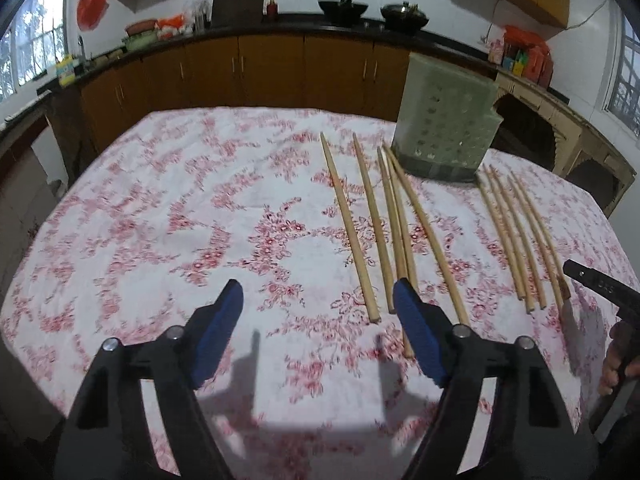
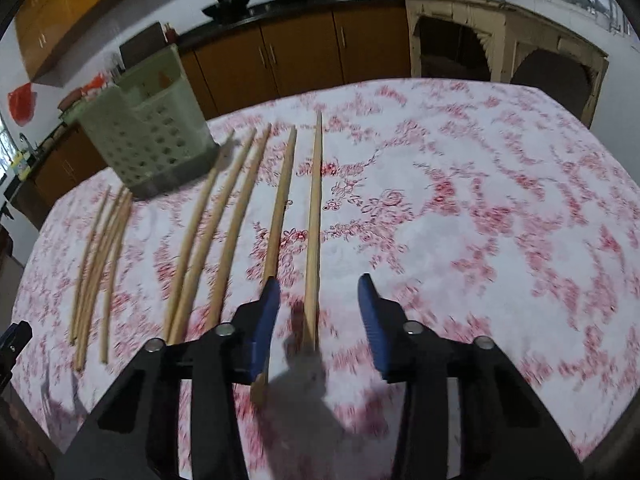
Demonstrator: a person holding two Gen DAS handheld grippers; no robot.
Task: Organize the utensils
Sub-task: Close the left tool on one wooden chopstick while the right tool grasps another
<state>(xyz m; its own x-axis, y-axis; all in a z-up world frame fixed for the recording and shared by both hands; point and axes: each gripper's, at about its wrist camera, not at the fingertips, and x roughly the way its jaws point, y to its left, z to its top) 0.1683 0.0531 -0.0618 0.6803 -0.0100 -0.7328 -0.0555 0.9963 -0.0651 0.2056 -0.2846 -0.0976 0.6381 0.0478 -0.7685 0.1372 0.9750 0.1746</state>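
Several wooden chopsticks (image 1: pixel 368 224) lie in two loose groups on the floral tablecloth (image 1: pixel 200 200), in front of a pale green perforated utensil holder (image 1: pixel 446 128). My left gripper (image 1: pixel 318 300) is open and empty above the cloth, left of the near chopstick ends. In the right wrist view my right gripper (image 2: pixel 318 294) is open above the cloth, with the near end of the rightmost chopstick (image 2: pixel 314 232) lying between its fingers. The holder (image 2: pixel 148 140) stands at the back left there. Part of the right gripper (image 1: pixel 600 284) shows at the left view's right edge.
The table (image 2: pixel 480 200) is covered by the pink-and-white cloth. Brown kitchen cabinets (image 1: pixel 240 68) and a counter with bowls run behind it. A beige cabinet (image 2: pixel 500 40) stands at the back right.
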